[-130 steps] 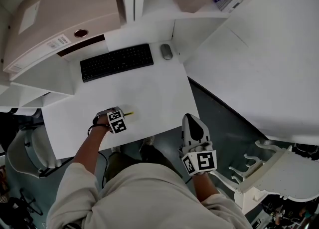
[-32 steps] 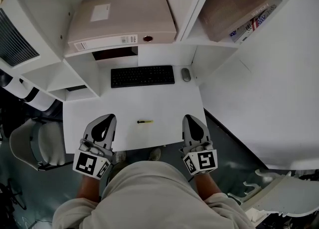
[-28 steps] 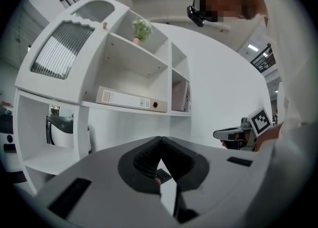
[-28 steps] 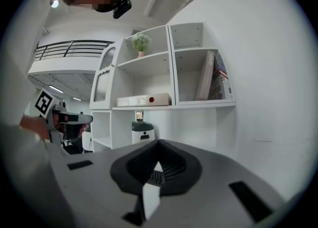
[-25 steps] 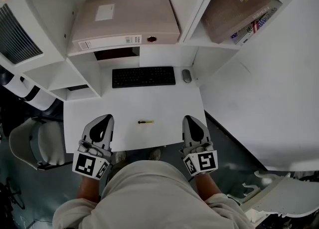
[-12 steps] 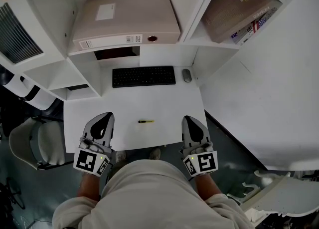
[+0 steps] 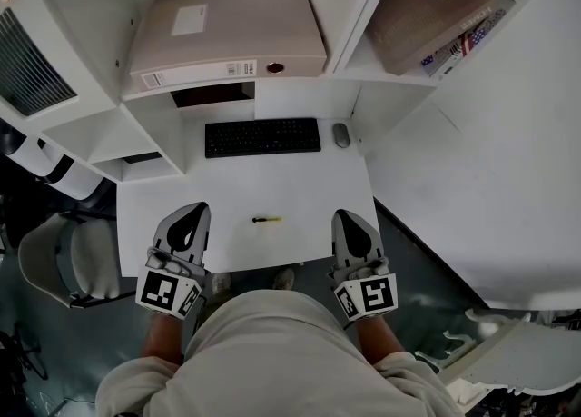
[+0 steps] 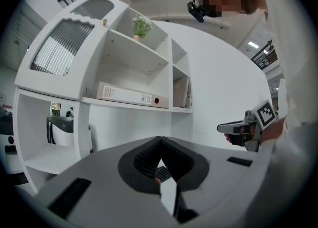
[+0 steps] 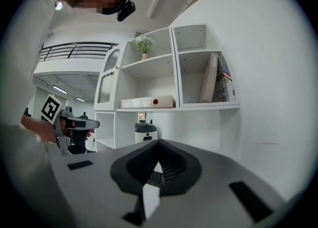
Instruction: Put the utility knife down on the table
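Knife on the table, both grippers empty.

The knife (image 7: 266, 220) lay flat on the table (image 7: 300, 188), between the two sets of jaws and touching neither: off to the right of the left gripper (image 7: 192, 213) and off to the left of the right gripper (image 7: 346, 218). Both grippers were level at the near edge, jaws pressed together with nothing between them. Beyond the jaws sat a keyboard (image 7: 262, 137) and a mouse (image 7: 340, 135).

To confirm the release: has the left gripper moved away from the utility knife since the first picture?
Yes. The left gripper has drawn back to the table's near edge, left of the utility knife.
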Available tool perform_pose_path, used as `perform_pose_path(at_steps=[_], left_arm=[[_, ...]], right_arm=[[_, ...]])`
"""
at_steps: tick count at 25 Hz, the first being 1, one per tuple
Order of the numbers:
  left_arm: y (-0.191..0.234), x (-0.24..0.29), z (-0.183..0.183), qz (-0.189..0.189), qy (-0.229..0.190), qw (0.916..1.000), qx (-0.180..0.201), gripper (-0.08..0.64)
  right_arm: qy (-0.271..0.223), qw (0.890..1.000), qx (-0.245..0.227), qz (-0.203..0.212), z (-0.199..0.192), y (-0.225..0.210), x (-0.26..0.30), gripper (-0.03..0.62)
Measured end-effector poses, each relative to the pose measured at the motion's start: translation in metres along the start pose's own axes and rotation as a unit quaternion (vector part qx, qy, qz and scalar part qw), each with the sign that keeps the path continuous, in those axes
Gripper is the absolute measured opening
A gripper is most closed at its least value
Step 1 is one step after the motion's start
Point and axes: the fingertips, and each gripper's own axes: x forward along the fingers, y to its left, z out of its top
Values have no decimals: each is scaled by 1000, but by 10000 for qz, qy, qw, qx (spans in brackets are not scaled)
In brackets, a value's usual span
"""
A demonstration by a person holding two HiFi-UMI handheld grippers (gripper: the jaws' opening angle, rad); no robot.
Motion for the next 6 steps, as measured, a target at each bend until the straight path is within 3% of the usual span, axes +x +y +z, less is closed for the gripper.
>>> perform_pose_path(at_steps=[6], left_arm=[[-1, 3, -2, -19, 24, 10000, 12, -2]], right_arm=[[-6, 10000, 1, -3, -1, -2, 1, 2]])
